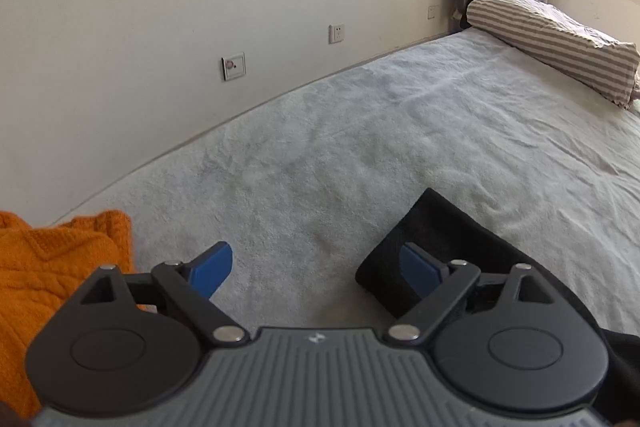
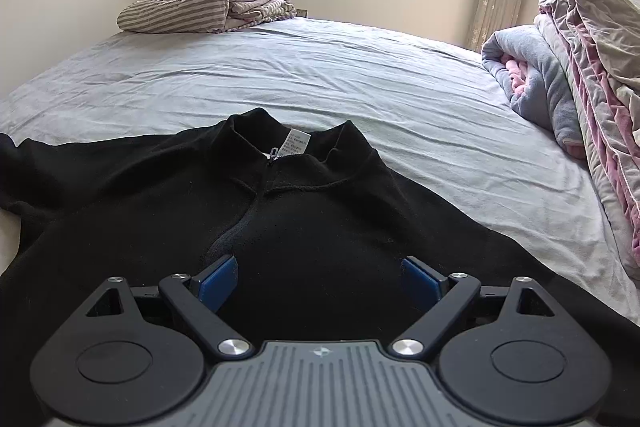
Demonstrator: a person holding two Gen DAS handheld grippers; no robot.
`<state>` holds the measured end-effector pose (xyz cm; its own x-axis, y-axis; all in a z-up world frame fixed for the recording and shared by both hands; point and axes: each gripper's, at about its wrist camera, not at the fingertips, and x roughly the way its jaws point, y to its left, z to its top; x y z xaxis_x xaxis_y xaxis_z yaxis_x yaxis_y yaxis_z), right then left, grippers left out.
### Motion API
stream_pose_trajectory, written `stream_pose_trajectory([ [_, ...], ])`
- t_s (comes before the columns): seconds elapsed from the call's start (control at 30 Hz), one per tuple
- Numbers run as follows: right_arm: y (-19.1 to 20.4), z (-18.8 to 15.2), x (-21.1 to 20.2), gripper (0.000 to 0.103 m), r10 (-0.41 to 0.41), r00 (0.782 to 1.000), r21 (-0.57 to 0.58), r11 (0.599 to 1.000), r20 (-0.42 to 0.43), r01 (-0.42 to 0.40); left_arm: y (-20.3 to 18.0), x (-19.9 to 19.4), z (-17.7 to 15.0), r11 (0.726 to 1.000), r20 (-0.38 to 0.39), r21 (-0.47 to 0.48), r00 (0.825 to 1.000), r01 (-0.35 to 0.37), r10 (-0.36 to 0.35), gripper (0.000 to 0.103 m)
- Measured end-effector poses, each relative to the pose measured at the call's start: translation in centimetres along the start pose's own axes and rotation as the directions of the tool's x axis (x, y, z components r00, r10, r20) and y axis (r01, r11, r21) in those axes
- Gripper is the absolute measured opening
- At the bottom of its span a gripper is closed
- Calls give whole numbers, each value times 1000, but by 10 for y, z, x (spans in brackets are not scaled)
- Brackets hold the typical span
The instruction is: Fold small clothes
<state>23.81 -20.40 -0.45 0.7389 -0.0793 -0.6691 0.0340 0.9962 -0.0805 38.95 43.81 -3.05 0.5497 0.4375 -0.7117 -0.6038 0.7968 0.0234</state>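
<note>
A black zip-neck top (image 2: 304, 211) lies spread face up on the pale grey bed sheet (image 2: 360, 75), its collar and white label pointing away from me. My right gripper (image 2: 320, 281) hovers over the chest of the top, jaws wide apart, nothing between the blue pads. In the left wrist view one black sleeve end (image 1: 436, 227) lies on the sheet (image 1: 320, 167). My left gripper (image 1: 316, 267) stands open above the sheet; its right pad is over the sleeve cuff, its left pad over bare sheet. Neither gripper holds anything.
An orange knitted garment (image 1: 52, 267) lies at the bed's left edge by the wall. A striped pillow (image 1: 560, 35) and a crumpled striped blanket (image 2: 208, 7) sit at the head of the bed. Piled blankets (image 2: 580, 79) fill the right side.
</note>
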Motion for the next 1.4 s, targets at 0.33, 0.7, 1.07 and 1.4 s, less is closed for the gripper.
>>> stream_pose_trajectory([
  [0.33,-29,-22,-8,89,-40,999,76,996,-21,41,6,47,-38,904,-77,-307,939,298,-336,25],
  [0.7,-85,-40,-25,89,-148,989,146,978,-18,149,-17,11,-32,992,-109,-105,992,-71,60,3],
  [1.07,-110,-57,-24,89,-154,988,209,966,-21,155,-68,-59,-59,997,93,82,996,-3,-4,55],
  [1.4,-117,-67,-16,89,-143,989,245,959,-26,145,-212,-70,-123,859,-83,287,905,423,-417,57],
])
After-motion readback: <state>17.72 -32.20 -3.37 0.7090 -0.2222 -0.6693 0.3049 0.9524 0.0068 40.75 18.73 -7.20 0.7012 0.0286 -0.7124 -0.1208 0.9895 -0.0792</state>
